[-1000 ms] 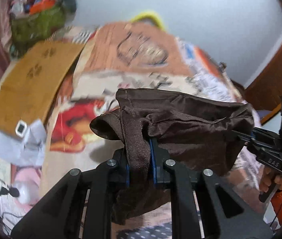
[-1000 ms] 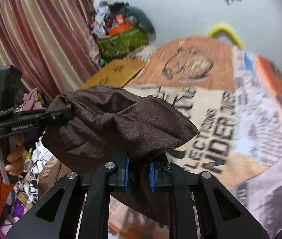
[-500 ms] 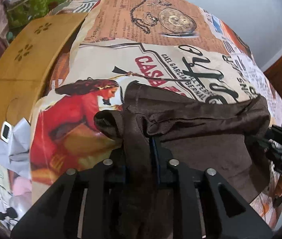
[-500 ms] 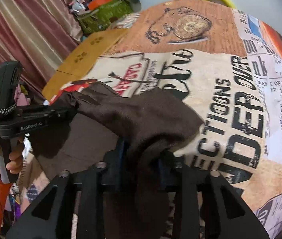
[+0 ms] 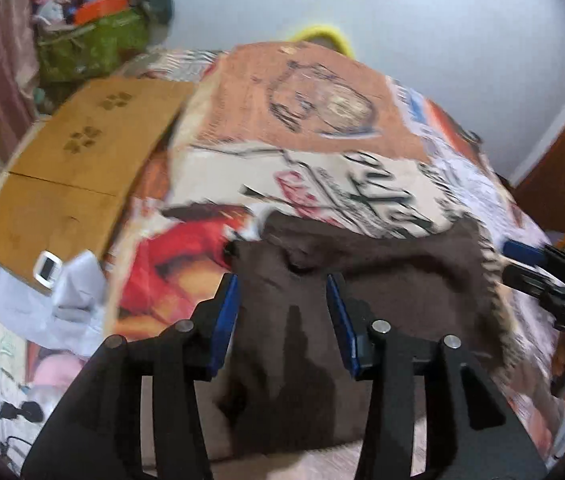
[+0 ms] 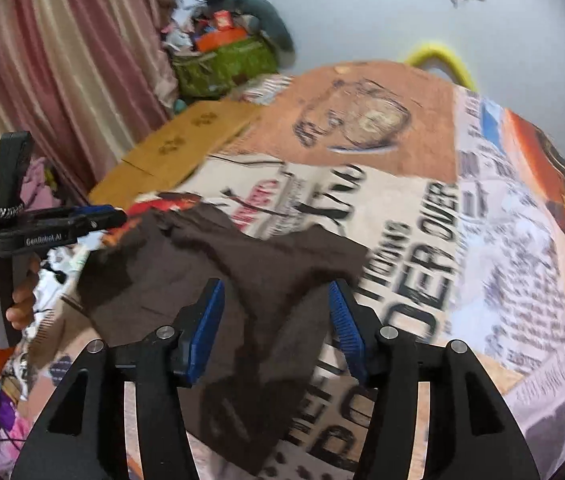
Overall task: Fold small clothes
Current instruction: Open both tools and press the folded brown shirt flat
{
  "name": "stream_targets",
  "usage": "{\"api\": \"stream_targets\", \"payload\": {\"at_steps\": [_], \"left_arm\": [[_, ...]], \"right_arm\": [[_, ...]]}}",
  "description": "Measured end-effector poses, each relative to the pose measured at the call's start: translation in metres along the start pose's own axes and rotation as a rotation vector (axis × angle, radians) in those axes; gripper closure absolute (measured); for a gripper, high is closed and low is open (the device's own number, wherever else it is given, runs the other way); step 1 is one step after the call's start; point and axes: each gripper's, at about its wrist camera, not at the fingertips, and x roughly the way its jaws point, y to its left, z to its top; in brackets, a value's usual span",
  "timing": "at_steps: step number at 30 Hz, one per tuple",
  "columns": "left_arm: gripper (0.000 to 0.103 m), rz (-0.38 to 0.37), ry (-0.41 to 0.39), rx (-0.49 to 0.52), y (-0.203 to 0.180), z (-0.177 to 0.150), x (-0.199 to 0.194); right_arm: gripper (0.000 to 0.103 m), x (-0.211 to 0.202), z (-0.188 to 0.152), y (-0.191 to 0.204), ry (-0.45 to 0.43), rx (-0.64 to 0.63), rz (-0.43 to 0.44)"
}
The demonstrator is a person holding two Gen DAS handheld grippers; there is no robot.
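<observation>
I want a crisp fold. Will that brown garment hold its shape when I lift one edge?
Probably not: the brown garment lies rumpled and draped on the printed bedspread, so it looks floppy. Likely light; its thin cloth would probably sag.

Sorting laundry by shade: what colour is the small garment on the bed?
Dark brown garment, plain, no pattern; clearest in the right wrist view.

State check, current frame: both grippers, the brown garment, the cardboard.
left gripper: open, jaws have just been opening, cloth between the pads but not pinched
right gripper: open, jaws have just been opening, cloth between the pads, not pinched
brown garment: released, lying rumpled on the printed bedspread
cardboard sheet: flat, creased, at the bed's edge
</observation>
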Motion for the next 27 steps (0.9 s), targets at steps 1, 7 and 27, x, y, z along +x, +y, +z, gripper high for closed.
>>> {"api": "stream_targets", "payload": {"at_steps": [1,7,27], "left_arm": [[0.058,-0.028,0.021,0.009,-0.004,-0.003,0.001],[0.058,-0.014,0.077,0.106,-0.032,-0.011,0.024],[0.063,0.247,0.076,0.091,-0.001,0.005,0.052]], "right_arm": [[0.053,0.002,0.001,0.004,-0.004,-0.007,0.014],[0.053,0.035,0.001,0.027,0.056,-0.073,0.095],[0.053,0.064,-0.002,-0.014,0.152,0.010,0.005]]}}
